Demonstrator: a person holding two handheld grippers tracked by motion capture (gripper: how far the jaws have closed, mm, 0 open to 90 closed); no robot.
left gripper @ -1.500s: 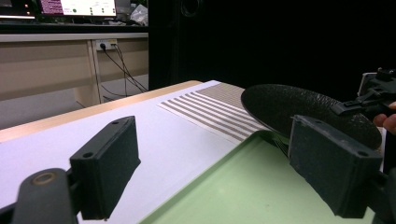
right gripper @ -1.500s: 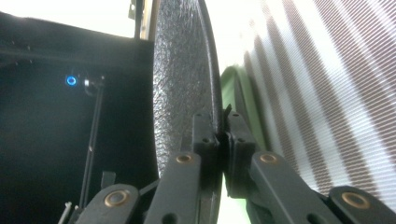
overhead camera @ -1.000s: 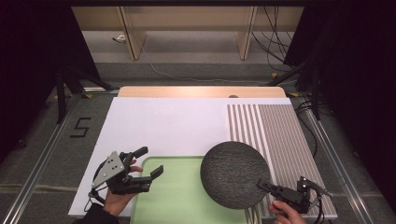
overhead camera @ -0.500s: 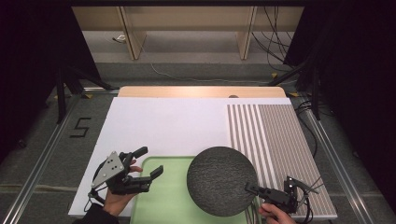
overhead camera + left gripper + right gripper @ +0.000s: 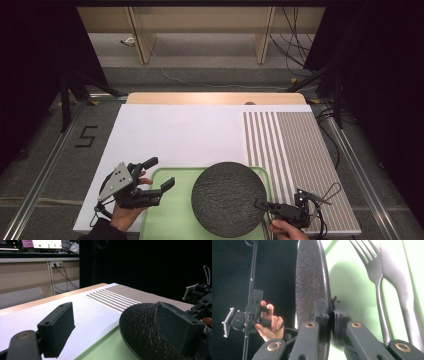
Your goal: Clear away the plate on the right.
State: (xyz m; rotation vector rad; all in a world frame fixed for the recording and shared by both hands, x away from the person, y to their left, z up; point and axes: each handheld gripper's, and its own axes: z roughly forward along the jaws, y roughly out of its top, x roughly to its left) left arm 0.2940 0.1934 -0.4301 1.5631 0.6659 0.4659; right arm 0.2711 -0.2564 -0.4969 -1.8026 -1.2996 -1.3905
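From the high view, the right gripper (image 5: 261, 204) pinches the dark plate's (image 5: 228, 198) rim over the green mat (image 5: 170, 220) on the bench (image 5: 180, 135); setting it down seems left. The left gripper (image 5: 162, 175), wide open and empty in its own view, waits beside the plate (image 5: 145, 332). The right gripper view shows the jaws clamped on the rim (image 5: 312, 282), with a fork (image 5: 374, 277) and probably a knife (image 5: 397, 287) beyond.

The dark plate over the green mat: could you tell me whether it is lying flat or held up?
Held up: the right gripper clamps the dark plate by its rim, above the green mat.

left gripper (image 5: 152, 176): black, grey 3-cornered plate | right gripper (image 5: 260, 204): black, brass-coloured screws
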